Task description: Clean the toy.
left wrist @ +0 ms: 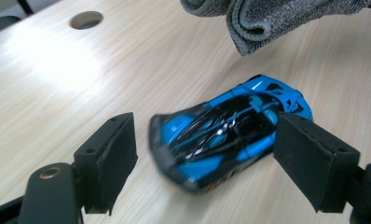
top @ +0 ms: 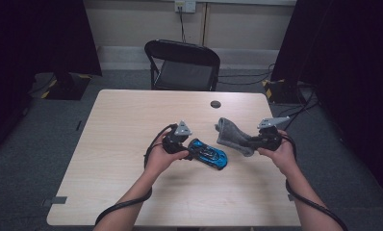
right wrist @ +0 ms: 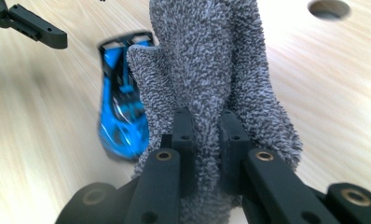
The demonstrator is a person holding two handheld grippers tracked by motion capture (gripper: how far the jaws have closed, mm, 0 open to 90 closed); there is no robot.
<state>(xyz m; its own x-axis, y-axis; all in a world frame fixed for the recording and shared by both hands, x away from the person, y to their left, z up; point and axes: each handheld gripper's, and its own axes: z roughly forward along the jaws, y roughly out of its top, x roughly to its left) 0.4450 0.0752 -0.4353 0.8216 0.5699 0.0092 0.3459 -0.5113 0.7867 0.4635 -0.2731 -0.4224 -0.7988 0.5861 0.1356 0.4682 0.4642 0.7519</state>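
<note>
A blue and black toy car (left wrist: 225, 135) lies on the wooden table (top: 127, 120), and between the wide-apart jaws of my left gripper (left wrist: 207, 154), which is open. In the high view the car (top: 209, 154) sits just right of my left gripper (top: 188, 148). My right gripper (right wrist: 207, 119) is shut on a folded grey terry cloth (right wrist: 207, 70), held just above the table beside the car (right wrist: 123, 112). From above, the cloth (top: 230, 134) sticks out leftward from my right gripper (top: 251, 142). Its free end (left wrist: 258, 18) hangs beyond the car's far end.
A round cable hole (top: 215, 104) is in the table near the far edge. A black folding chair (top: 182, 65) stands behind the table. Dark curtains flank both sides. Cables trail from both grippers along the forearms.
</note>
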